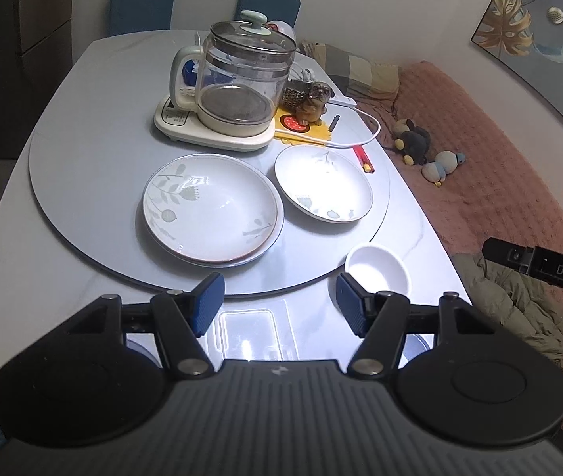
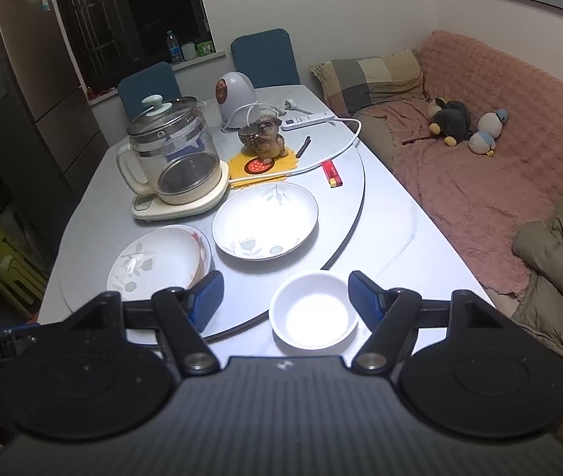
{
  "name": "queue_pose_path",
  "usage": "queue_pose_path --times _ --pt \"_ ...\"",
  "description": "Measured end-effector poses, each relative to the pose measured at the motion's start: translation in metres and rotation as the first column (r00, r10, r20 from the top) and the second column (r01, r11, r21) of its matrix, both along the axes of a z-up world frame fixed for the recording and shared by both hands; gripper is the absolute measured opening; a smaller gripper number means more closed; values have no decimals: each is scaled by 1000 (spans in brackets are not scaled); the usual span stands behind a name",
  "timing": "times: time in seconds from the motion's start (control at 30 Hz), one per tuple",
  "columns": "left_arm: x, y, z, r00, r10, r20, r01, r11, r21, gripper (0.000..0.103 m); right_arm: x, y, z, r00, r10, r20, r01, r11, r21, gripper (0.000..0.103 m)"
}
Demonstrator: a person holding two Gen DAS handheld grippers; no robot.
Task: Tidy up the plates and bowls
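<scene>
Glass kettle [image 1: 238, 79], dog figurine [image 1: 315, 101], red lighter [image 2: 332, 173], pink sofa [image 2: 499, 166].

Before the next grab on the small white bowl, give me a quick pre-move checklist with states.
1. Right tongs open: ok, blue pads spread wide, nothing held.
2. Left tongs open: ok, empty.
3. Small white bowl upright and empty: ok, sits alone at the near table edge.
4. Bowl lined up in the right tongs: not ok, it sits toward the right pad, off centre.
5. Stack target: ok, patterned plate already rests on another plate; second patterned plate lies apart beside it.
6. Clutter near path: ok, kettle, lighter and cable lie beyond the plates.
</scene>
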State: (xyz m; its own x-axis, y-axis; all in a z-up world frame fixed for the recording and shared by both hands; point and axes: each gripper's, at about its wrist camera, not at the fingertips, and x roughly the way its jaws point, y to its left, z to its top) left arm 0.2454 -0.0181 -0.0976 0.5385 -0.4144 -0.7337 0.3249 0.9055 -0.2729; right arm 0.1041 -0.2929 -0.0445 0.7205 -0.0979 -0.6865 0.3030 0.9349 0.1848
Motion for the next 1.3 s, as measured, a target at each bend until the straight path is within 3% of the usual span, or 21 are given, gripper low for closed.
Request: queue_pose_path --times 0.3,0.6,0.93,1.3 --pt "67 -35 -23 999 3 -50 -4 999 -36 66 56 -37 -19 998 47 -47 -46 999 16 63" --pt "149 -80 -44 997 -14 -72 14 1000 4 55 122 -73 -52 990 100 -102 -96 994 51 56" --pt "228 -119 -92 991 -38 -125 46 997 62 38 192 -97 -108 973 142 -182 -124 986 110 42" --pt "288 -157 -136 985 -97 -140 117 982 145 36 244 -116 -155 963 150 -225 -118 981 152 40"
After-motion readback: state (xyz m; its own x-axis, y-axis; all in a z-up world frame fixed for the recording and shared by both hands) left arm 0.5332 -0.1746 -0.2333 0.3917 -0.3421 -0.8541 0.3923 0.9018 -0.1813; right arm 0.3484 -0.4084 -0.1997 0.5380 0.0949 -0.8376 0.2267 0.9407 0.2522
